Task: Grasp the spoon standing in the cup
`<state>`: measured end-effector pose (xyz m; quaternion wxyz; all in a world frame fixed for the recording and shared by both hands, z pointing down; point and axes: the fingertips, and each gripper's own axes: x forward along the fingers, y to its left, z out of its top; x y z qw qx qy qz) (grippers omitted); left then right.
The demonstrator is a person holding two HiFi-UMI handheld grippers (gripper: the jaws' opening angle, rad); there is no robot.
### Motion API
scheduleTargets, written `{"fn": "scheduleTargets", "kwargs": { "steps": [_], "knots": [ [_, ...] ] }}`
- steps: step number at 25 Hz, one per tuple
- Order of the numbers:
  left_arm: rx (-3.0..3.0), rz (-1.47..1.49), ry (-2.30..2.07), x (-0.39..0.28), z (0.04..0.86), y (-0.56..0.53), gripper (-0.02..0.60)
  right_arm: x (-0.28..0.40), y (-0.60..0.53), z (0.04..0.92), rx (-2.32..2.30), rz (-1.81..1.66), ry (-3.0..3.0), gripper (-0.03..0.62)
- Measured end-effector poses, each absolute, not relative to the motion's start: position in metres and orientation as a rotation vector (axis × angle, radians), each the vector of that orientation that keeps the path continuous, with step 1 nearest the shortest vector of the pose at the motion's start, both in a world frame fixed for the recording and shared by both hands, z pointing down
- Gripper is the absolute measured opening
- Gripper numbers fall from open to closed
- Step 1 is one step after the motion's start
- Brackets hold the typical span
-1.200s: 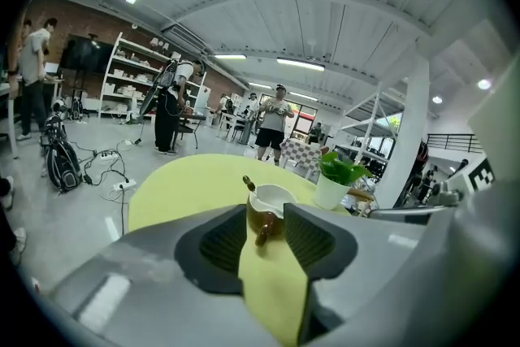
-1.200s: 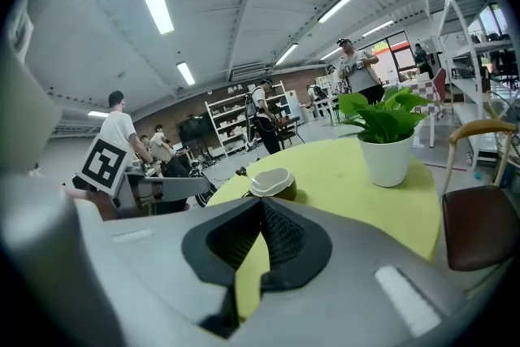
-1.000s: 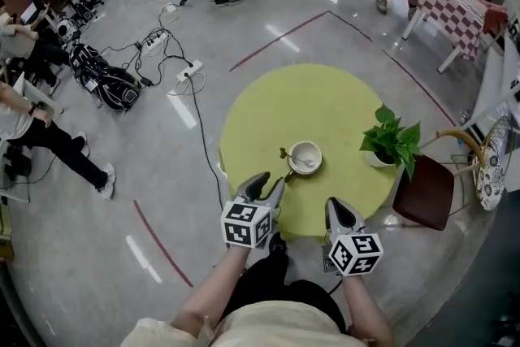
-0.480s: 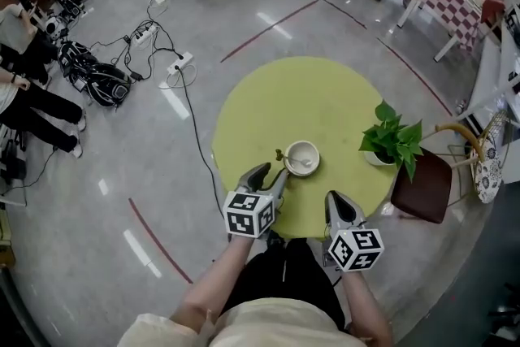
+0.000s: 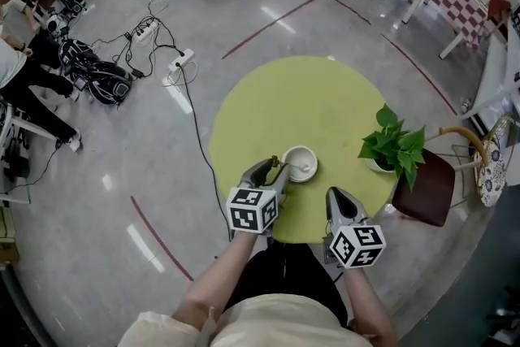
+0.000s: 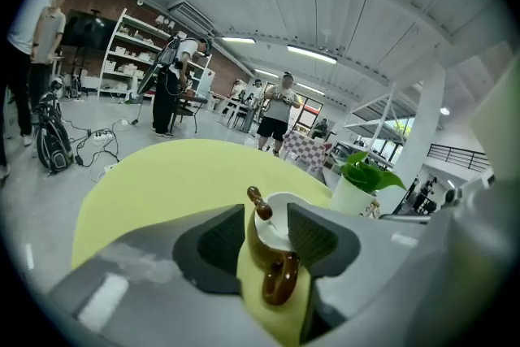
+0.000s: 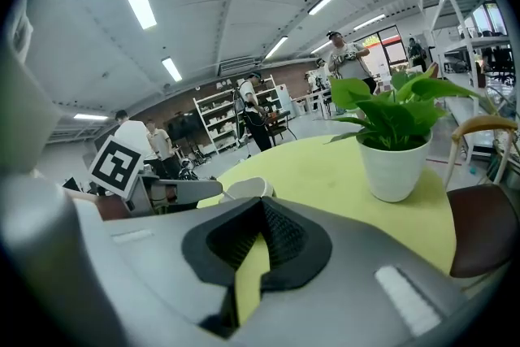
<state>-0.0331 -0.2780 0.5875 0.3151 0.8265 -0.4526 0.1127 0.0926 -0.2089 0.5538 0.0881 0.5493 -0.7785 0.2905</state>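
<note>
Cup [image 5: 300,163] sits near the table's [image 5: 301,97] front edge, with bare top beyond and the plant [image 5: 393,144] well right. A brown-tipped spoon [image 6: 257,199] leans in it. The left gripper [image 5: 271,173] is spread astride the cup's handle; the right gripper [image 5: 336,196] is pressed together.

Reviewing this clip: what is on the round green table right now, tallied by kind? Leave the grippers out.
Cup: 1
Spoon: 1
Potted plant: 1
Total: 3
</note>
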Motion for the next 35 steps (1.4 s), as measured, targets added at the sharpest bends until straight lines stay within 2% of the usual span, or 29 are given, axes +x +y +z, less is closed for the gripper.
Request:
{"fn": "scheduleTargets", "kwargs": {
  "steps": [5,18,35],
  "knots": [
    [2.146,0.291,-1.228,-0.03,0.59,-0.286,0.164,0.101,-0.216,0.558,1.616,0.878,-2.319,0.002],
    [2.088,0.269,-1.333,-0.038,0.584,-0.293,0.067,0.105,-0.225,0.553,1.554,0.879,-2.364,0.002],
    [2.123,0.208,-1.38,-0.041,0.557,-0.294,0.054,0.106,-0.223,0.543,1.538,0.861,-2.414,0.002]
  ]
}}
